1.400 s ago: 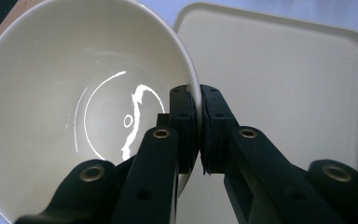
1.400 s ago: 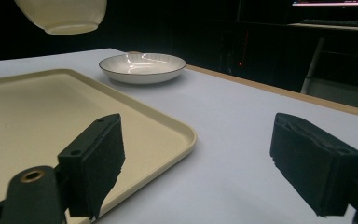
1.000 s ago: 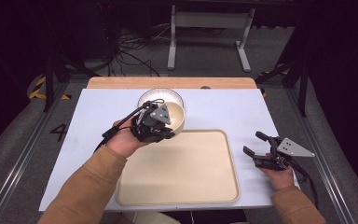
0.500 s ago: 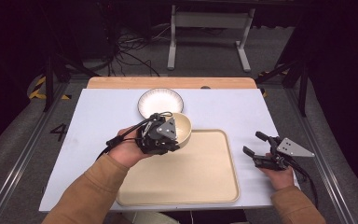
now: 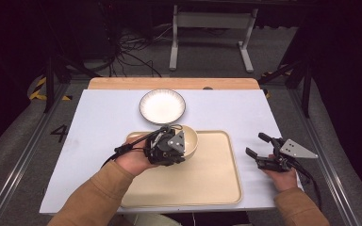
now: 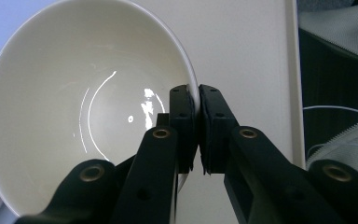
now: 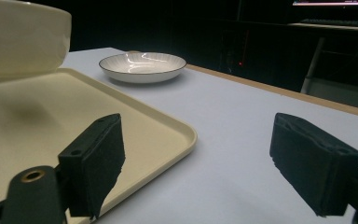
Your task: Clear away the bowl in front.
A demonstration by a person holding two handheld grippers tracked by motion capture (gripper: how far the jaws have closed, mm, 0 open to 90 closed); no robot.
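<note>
White table (image 5: 99,122), tray (image 5: 217,179), plate (image 5: 162,106)

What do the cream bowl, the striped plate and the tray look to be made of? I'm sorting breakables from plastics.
Cream bowl: probably glazed ceramic; sharp light glints on a glossy inside and a thin rim.
Striped plate: likely glazed ceramic too; shiny, with fine radial lines and a dark rim.
Tray: looks like matte plastic; dull beige surface, rounded moulded lip, no glints.
</note>
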